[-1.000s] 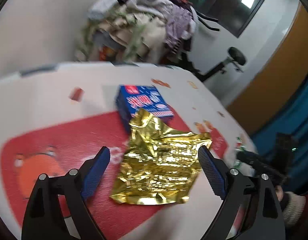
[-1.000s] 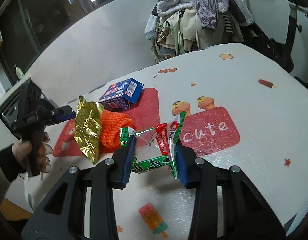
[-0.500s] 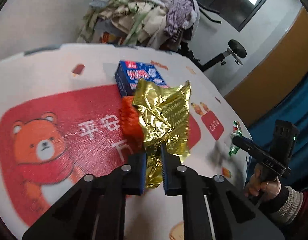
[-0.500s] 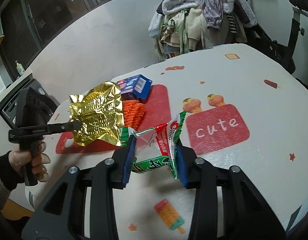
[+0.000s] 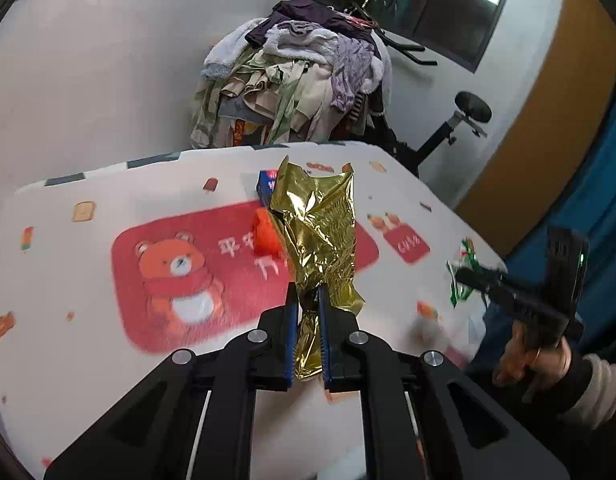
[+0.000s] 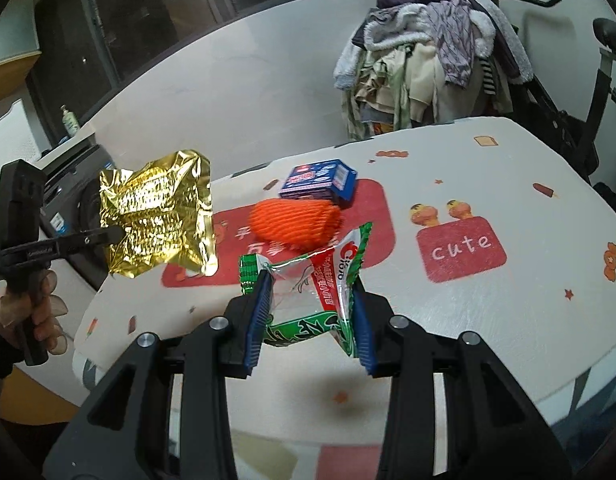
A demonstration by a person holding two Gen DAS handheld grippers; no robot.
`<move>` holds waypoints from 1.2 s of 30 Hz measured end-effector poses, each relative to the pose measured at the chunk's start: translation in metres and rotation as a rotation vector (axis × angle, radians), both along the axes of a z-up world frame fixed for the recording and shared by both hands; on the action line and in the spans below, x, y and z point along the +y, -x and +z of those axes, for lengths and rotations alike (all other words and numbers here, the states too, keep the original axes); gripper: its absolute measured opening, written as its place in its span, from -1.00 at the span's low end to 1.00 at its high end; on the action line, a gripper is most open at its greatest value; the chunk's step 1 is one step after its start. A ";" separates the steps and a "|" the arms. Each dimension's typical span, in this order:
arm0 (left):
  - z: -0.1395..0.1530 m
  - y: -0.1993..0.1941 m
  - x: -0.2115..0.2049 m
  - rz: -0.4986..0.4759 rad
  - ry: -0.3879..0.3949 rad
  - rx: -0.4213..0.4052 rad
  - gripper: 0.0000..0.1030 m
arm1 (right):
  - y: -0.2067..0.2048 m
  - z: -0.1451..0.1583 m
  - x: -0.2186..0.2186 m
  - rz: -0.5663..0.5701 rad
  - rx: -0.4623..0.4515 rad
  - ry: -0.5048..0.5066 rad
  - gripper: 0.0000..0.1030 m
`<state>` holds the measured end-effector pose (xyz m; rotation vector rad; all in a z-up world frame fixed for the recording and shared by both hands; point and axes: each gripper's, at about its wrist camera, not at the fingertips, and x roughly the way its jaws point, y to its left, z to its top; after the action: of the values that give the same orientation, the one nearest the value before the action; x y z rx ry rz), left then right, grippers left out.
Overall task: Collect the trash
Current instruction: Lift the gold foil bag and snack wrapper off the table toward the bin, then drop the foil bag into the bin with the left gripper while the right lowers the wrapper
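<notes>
Above the patterned table (image 6: 507, 320), left jaws pinch the gold foil wrapper (image 5: 319, 232); right jaws clasp the green snack bag (image 6: 319, 280).

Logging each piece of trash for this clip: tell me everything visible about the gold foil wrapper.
The gold foil wrapper is a crinkled, shiny metallic sheet, flattened and empty-looking, with creased, ragged edges. It is off the table, held in the air beyond the table's edge. The left tongs are shut on its lower edge, and it stands up from them, folded lengthwise in the left wrist view. Nothing else touches it; the orange foam net and blue box lie on the table behind.
</notes>
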<state>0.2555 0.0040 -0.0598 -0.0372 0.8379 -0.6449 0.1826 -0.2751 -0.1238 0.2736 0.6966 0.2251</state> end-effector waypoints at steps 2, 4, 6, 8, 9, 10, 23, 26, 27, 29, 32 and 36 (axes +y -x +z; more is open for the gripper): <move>0.001 0.021 0.004 -0.004 -0.008 -0.002 -0.81 | 0.010 0.003 0.006 0.009 -0.002 0.005 -0.23; 0.000 0.042 0.007 -0.004 -0.008 0.002 -0.81 | 0.021 0.007 0.012 0.019 -0.004 0.011 -0.23; -0.003 0.064 0.008 -0.008 -0.012 0.005 -0.81 | 0.033 0.011 0.017 0.030 -0.010 0.017 -0.23; -0.006 0.087 0.009 -0.020 -0.022 0.005 -0.81 | 0.045 0.015 0.022 0.042 -0.017 0.022 -0.23; -0.008 0.098 0.010 -0.025 -0.025 0.007 -0.81 | 0.050 0.016 0.025 0.047 -0.020 0.024 -0.23; -0.010 0.108 0.010 -0.030 -0.029 0.007 -0.81 | 0.056 0.017 0.027 0.053 -0.022 0.027 -0.23; -0.070 0.223 -0.011 -0.170 -0.138 0.064 -0.81 | 0.110 0.009 0.040 0.095 -0.017 0.029 -0.23; -0.090 0.238 -0.022 -0.211 -0.200 0.085 -0.81 | 0.118 0.005 0.040 0.098 -0.011 0.030 -0.23; -0.097 0.242 -0.025 -0.222 -0.220 0.090 -0.81 | 0.120 0.004 0.040 0.099 -0.007 0.031 -0.23; -0.109 0.246 -0.032 -0.238 -0.241 0.110 -0.80 | 0.124 0.000 0.039 0.101 0.001 0.033 -0.23; -0.124 0.247 -0.043 -0.257 -0.245 0.145 -0.75 | 0.128 -0.004 0.037 0.100 0.012 0.035 -0.23; -0.133 0.253 -0.056 -0.299 -0.269 0.125 -0.10 | 0.133 -0.012 0.037 0.104 0.031 0.041 -0.23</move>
<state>0.0021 -0.0524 -0.1931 0.2994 1.0562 -0.8102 0.0497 -0.2385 -0.1356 0.2026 0.7461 0.3060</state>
